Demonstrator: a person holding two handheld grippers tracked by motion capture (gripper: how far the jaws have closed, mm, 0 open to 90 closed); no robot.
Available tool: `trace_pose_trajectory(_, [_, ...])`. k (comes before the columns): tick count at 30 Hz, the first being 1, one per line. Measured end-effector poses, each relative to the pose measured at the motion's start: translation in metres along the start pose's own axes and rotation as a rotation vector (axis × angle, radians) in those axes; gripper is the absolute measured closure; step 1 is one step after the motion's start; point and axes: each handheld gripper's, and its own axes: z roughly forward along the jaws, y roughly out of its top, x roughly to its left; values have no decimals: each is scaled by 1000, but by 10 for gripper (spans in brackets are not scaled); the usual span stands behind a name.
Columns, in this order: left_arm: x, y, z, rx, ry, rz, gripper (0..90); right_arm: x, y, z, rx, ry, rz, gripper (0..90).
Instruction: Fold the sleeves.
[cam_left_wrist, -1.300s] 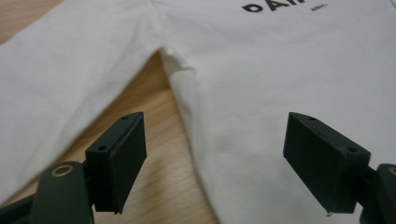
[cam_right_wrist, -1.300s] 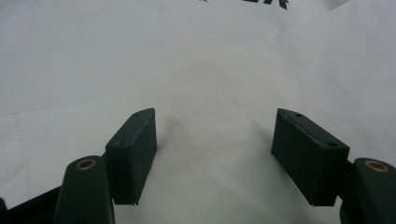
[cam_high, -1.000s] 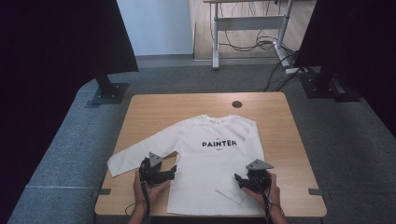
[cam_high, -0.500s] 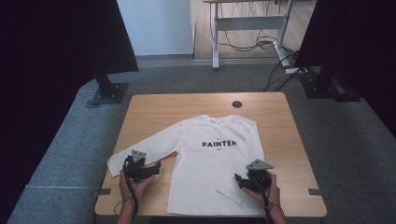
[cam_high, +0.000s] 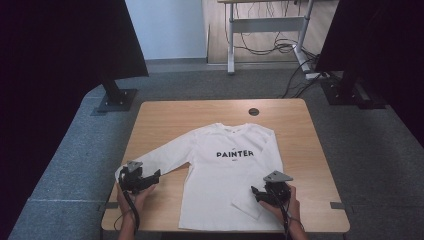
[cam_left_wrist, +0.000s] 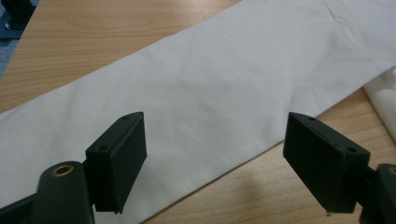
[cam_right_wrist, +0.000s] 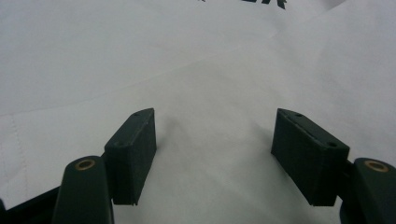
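Observation:
A white long-sleeved shirt (cam_high: 225, 170) printed PAINTER lies flat on the wooden table (cam_high: 165, 117). One sleeve (cam_high: 165, 152) stretches out toward the front left; the other sleeve (cam_high: 247, 202) is folded over the body. My left gripper (cam_high: 152, 176) stands open at the cuff end of the stretched sleeve (cam_left_wrist: 205, 102), jaws apart just above the cloth with nothing between them. My right gripper (cam_high: 256, 192) stands open over the shirt's lower right part (cam_right_wrist: 210, 93), beside the folded sleeve, holding nothing.
A round cable hole (cam_high: 254, 111) sits near the table's far edge. Black stands (cam_high: 116, 97) rest on the grey floor at both far corners. A desk frame with cables (cam_high: 280, 45) is behind. Bare wood lies along the table's left and right sides.
My left gripper has moved left, from the shirt's lower body edge out to the cuff end of the stretched sleeve. The right gripper has stayed in place.

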Motion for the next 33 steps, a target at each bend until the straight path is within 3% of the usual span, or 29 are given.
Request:
trace_pose_trajectory(14, [5,-3,6,50,0,-15,210,0,0,0,0,-1,0,301])
trace_pose_trajectory(27, [-3,-5,10,78,-7,11,204,0,0,0,0,-2,0,301])
trace_pose_trajectory(33, [-14,-7,10,87,-8,37,202,0,0,0,0,-2,0,301])
